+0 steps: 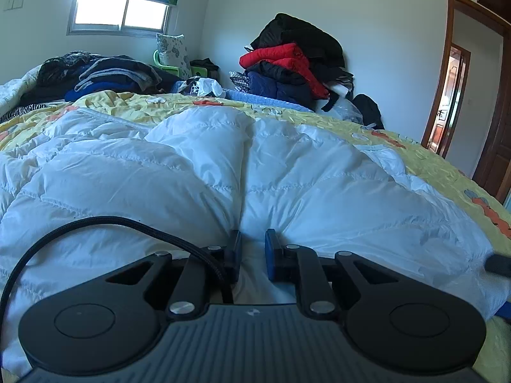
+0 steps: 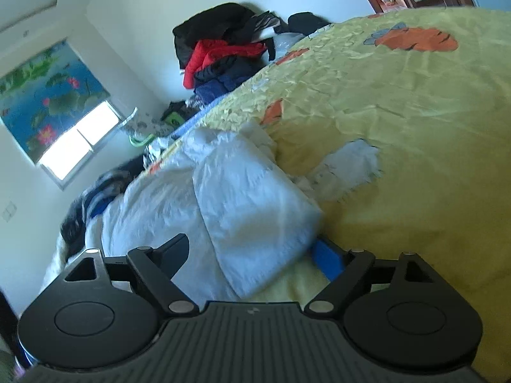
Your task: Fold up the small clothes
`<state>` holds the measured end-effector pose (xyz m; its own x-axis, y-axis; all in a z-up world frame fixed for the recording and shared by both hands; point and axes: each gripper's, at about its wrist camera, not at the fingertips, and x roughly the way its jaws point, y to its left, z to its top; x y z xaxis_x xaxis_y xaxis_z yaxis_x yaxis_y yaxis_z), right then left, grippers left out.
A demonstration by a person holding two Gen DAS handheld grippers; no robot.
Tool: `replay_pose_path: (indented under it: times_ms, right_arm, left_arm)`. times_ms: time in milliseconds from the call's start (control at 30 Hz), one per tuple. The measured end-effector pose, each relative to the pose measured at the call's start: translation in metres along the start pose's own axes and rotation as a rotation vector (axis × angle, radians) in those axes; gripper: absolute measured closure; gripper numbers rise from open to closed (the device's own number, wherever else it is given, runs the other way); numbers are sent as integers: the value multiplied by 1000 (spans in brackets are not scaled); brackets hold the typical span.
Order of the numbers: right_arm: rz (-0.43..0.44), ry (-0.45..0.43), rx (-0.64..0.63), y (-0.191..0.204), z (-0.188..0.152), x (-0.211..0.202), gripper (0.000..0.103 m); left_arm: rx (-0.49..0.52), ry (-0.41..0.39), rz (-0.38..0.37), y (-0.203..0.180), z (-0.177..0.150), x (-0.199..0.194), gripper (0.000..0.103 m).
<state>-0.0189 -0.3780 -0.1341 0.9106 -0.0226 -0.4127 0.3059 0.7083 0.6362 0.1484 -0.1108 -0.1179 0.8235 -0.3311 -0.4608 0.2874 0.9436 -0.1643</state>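
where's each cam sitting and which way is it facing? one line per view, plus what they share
Left wrist: rides the left gripper, low over the white quilted jacket on the yellow bedspread, facing across the bed to the window; its fingers pinch a jacket fold.
Right wrist: rides the right gripper, rolled sideways, looking along the bed edge; its fingers stand wide around the jacket's corner.
Shared: the jacket, the bedspread, the window, the clothes pile with a red coat.
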Motion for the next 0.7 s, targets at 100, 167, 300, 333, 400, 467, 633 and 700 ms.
replay_pose_path:
  times_ms: [100,167,300,333,400,467,633,700]
  right_arm:
    - [11,-28,33,3,0,12,19]
    - [27,-36,58,6,-1,17,18]
    - [96,-12,107,9,-2,23,19]
    - [90,-12,122,10,1,28,20]
    - [92,-15,160,11,6,36,20]
    - [106,-8,199,12,10,47,22]
    - [139,-29,182,21,3,64,24]
    - [135,-43,183,23,1,67,28]
  left_arm:
    - [1,3,1,0,1,-1,88]
    - [1,4,1,-1,1,-1,88]
    - [0,5,1,0,2,-1,88]
    - [0,6,1,-1,2,0,88]
    - [-1,6,1,-1,2,-1,88]
    - [-1,6,0,-1,2,0,88]
    - [1,7,2,-1,2,0,88]
    - [1,7,2,-1,1,0,88]
